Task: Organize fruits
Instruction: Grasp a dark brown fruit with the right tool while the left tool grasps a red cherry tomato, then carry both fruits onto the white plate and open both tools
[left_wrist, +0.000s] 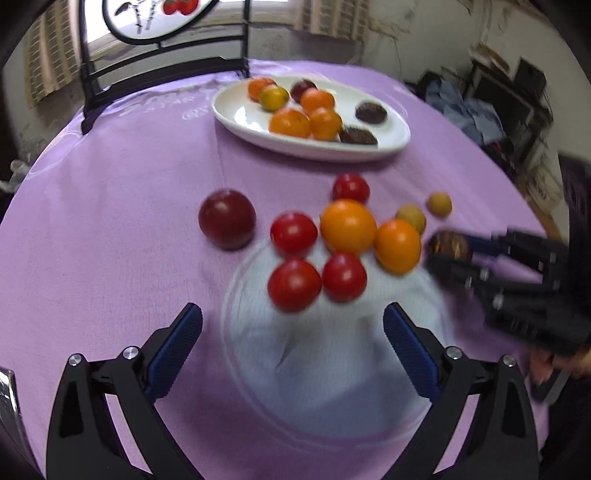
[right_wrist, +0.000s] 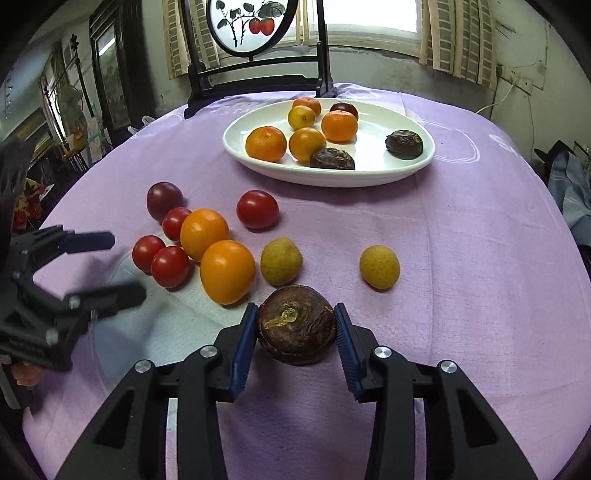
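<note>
My right gripper (right_wrist: 295, 310) is shut on a wrinkled brown passion fruit (right_wrist: 297, 328) that rests on the purple tablecloth; both blue pads press its sides. In the left wrist view this gripper (left_wrist: 443, 254) comes in from the right with the same fruit (left_wrist: 448, 243). My left gripper (left_wrist: 292, 310) is open, nothing between its fingers, just short of several red tomatoes (left_wrist: 293, 284) and two oranges (left_wrist: 348, 226). A dark red plum (left_wrist: 226, 218) lies to their left. Two small yellow fruits (right_wrist: 379, 266) lie loose. A white oval plate (right_wrist: 406, 173) farther back holds oranges and two passion fruits.
A dark wooden stand with a round painted panel (right_wrist: 251, 22) rises at the table's far edge behind the plate. The round table drops off on all sides. Bare cloth (right_wrist: 461, 258) stretches to the right of the loose fruit.
</note>
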